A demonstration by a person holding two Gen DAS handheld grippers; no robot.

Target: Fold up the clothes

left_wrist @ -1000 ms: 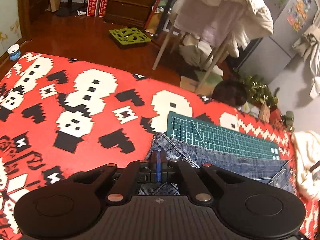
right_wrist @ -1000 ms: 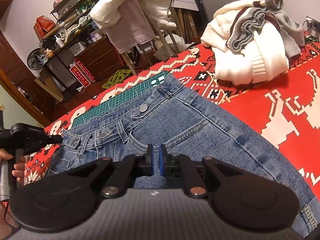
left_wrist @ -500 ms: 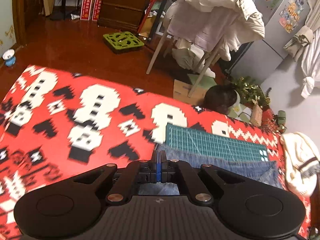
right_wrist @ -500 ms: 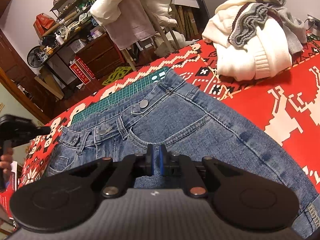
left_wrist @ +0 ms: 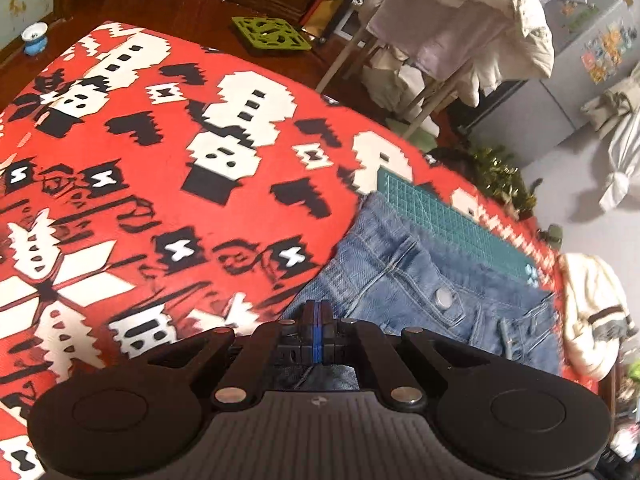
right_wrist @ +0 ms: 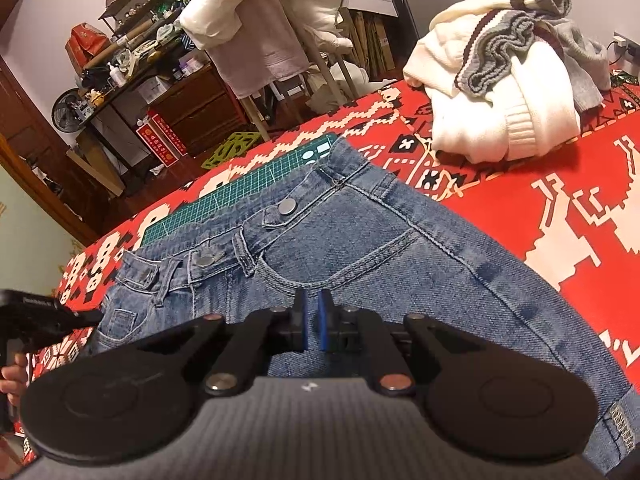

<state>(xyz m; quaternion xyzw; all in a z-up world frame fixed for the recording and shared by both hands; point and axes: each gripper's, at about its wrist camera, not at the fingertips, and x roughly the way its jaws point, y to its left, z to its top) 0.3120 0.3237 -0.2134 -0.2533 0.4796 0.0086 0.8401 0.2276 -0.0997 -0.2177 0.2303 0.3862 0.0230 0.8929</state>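
Blue jeans lie flat on the red patterned cloth, waistband toward the far side. My right gripper hovers low over the jeans' hip area, its blue pads a narrow gap apart with denim showing through. My left gripper is shut, pads pressed together at the jeans' side edge; no cloth shows between them. In the right wrist view the left gripper reaches the jeans' pocket edge, with a hand behind it.
A green cutting mat lies under the waistband. A heap of white and grey sweaters sits at the right. Beyond the bed edge stand a chair draped with clothes and a wooden floor.
The left gripper has swung and shifted along the jeans' edge, so the jeans now fill more of its view. The right gripper has barely moved and keeps the same narrow gap.
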